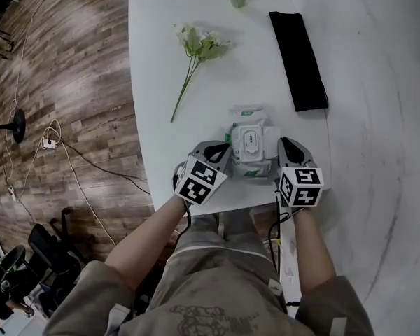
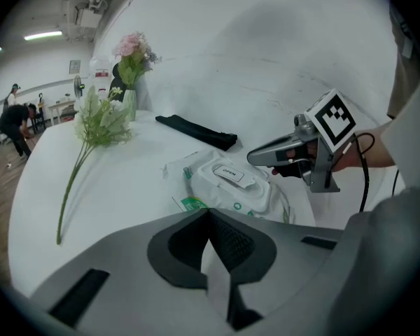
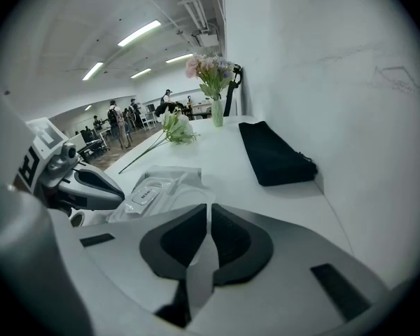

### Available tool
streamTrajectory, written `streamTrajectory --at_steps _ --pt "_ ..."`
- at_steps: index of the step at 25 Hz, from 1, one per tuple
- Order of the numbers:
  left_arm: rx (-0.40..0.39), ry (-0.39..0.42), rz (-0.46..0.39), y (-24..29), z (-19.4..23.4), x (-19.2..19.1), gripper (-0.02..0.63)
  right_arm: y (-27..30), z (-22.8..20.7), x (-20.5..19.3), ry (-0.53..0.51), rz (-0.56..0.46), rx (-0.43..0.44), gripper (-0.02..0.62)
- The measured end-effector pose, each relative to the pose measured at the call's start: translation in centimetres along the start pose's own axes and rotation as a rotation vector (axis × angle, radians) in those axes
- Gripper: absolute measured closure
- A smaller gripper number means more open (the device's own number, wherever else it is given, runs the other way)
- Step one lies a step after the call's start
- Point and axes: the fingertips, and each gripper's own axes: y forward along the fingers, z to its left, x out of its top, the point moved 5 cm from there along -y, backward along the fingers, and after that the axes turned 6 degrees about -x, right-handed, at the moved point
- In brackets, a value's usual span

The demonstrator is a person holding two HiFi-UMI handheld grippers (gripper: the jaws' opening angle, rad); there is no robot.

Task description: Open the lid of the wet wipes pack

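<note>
**Head view.** The wet wipes pack (image 1: 250, 143) lies on the white surface (image 1: 161, 61), close to the edge nearest the person. Its long side runs from 12 o'clock to 6 o'clock. The lid (image 1: 250, 140) is on top and lies flat and shut. The left gripper (image 1: 226, 148) is right at the pack's 9 o'clock side. The right gripper (image 1: 285, 143) is right at its 3 o'clock side, so the pack sits between the two. Both look equally near. From up here I cannot tell if either one touches it. A flower (image 1: 196, 47) and a black cloth (image 1: 299, 60) lie far off, toward 12 o'clock.

**Left gripper view.** These jaws are pressed together and pinch nothing. The pack is just past the tips, at about 1 o'clock. This view shows the little tab with a word on the lid, which is too small to read from above. It also shows the right gripper's tip close above the pack's far side.

**Right gripper view.** These jaws are almost pressed together, with only a thin slit, and nothing is in them. The pack lies at about 10 o'clock from the tips, and the left gripper is behind it at 9 o'clock. I think these jaws would need to swing that way to reach the lid.
</note>
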Motion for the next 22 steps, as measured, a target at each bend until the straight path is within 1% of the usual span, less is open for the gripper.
streamTrajectory --at_steps 3,6,9,12,19,22 --pt "0.026 0.018 -0.012 -1.2 0.0 0.7 0.589 -1.4 -0.1 1.9 -0.01 -0.06 0.014 0.552" --pt "0.049 0.021 -0.049 -3.0 -0.2 2.0 0.589 -3.5 0.2 4.8 -0.04 -0.178 0.04 0.554" --pt "0.086 0.03 -0.106 -5.1 -0.4 4.0 0.589 -5.5 0.7 7.6 -0.059 -0.252 0.069 0.554" --pt "0.121 0.049 -0.172 -7.4 -0.7 6.1 0.589 -7.9 1.1 10.1 -0.052 -0.305 0.097 0.555" --pt "0.171 0.134 -0.281 -12.4 -1.3 11.0 0.589 -14.1 2.3 15.4 -0.123 -0.463 0.108 0.56" --pt "0.184 0.153 -0.331 -14.7 -2.0 12.9 0.589 -17.2 3.1 17.3 -0.139 -0.519 0.12 0.56"
